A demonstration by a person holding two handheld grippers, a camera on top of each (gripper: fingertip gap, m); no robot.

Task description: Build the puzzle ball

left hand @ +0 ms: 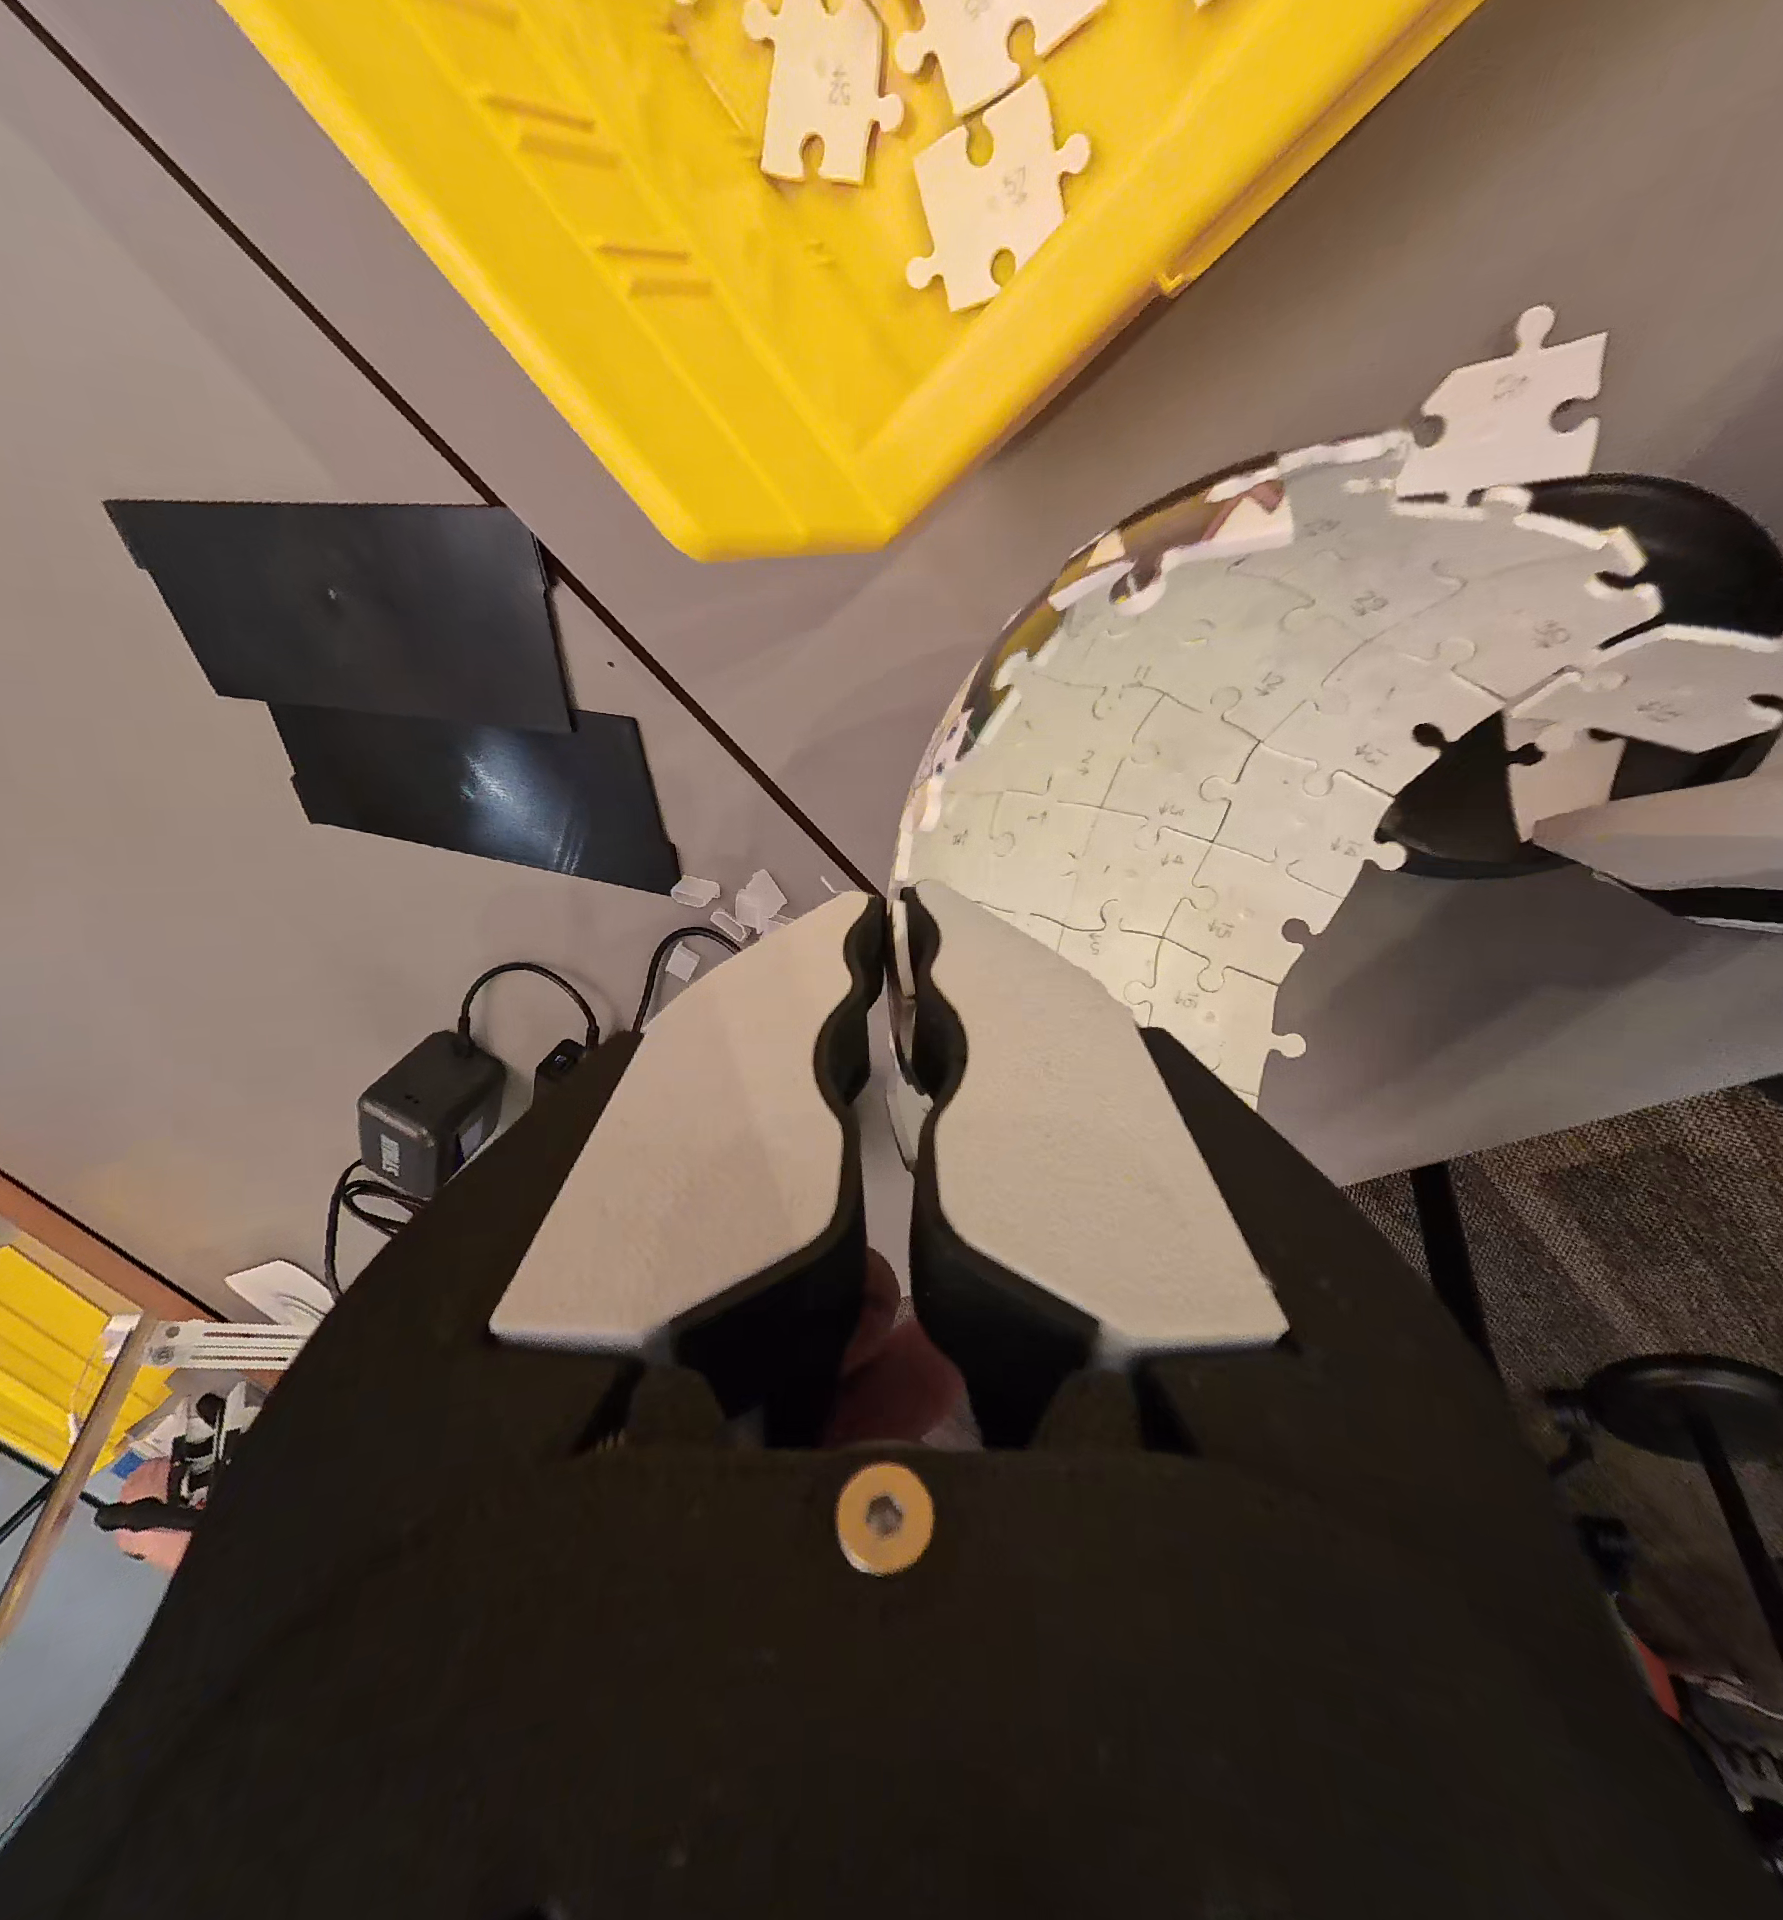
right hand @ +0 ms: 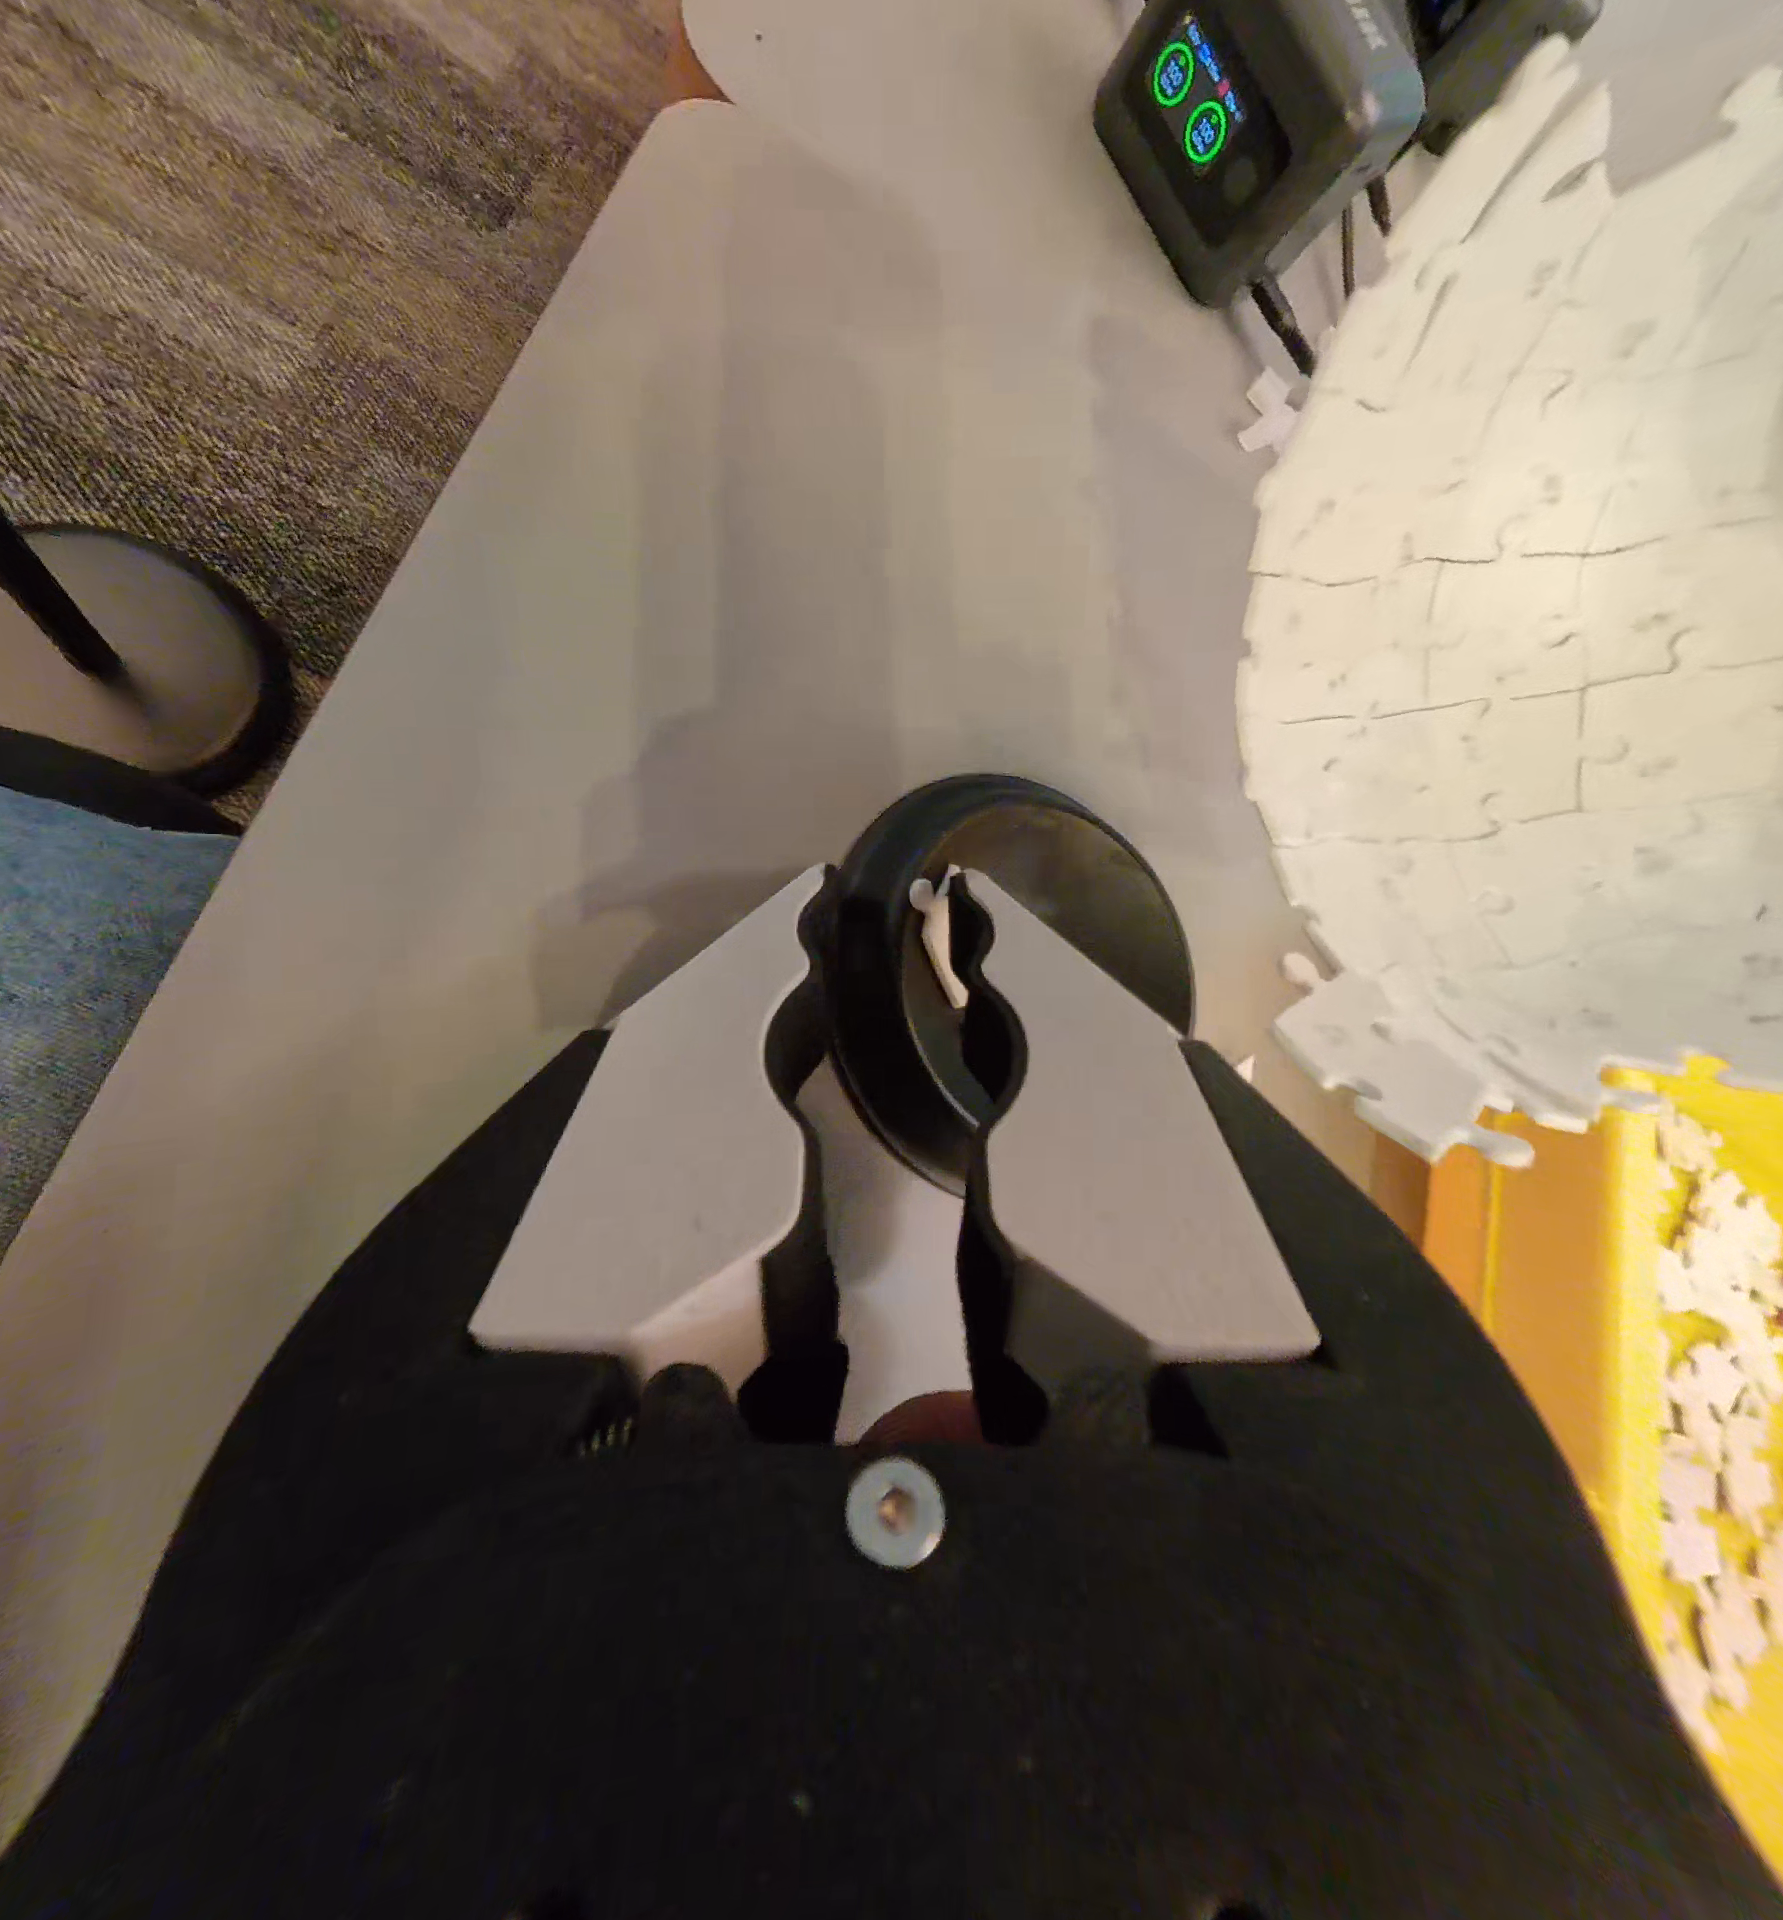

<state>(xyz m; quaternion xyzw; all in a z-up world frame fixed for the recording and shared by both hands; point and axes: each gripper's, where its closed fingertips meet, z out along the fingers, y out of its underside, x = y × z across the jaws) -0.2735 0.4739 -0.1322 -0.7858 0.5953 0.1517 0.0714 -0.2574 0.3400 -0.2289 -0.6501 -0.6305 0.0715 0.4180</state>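
Note:
The half-built puzzle ball (left hand: 1178,790) is a curved shell whose white numbered inside faces the left wrist view. My left gripper (left hand: 892,920) is shut on its lower edge. In the right wrist view the shell (right hand: 1593,644) hangs at the right. My right gripper (right hand: 892,894) is shut on the wall of a black ring stand (right hand: 1063,862), with a white puzzle piece (right hand: 934,930) pinched against the ring's inner side. In the left wrist view the right gripper (left hand: 1697,831) holds that piece (left hand: 1676,696) and the ring (left hand: 1656,540) at the shell's far rim.
A yellow tray (left hand: 721,364) with loose white pieces (left hand: 991,197) lies beyond the ball; it also shows in the right wrist view (right hand: 1552,1299). Two black plates (left hand: 347,603), a charger with cables (left hand: 430,1112) and a power unit (right hand: 1240,135) sit on the table. The table edge and carpet (right hand: 191,260) are close. My right fingertips sit around 15 cm from my left ones.

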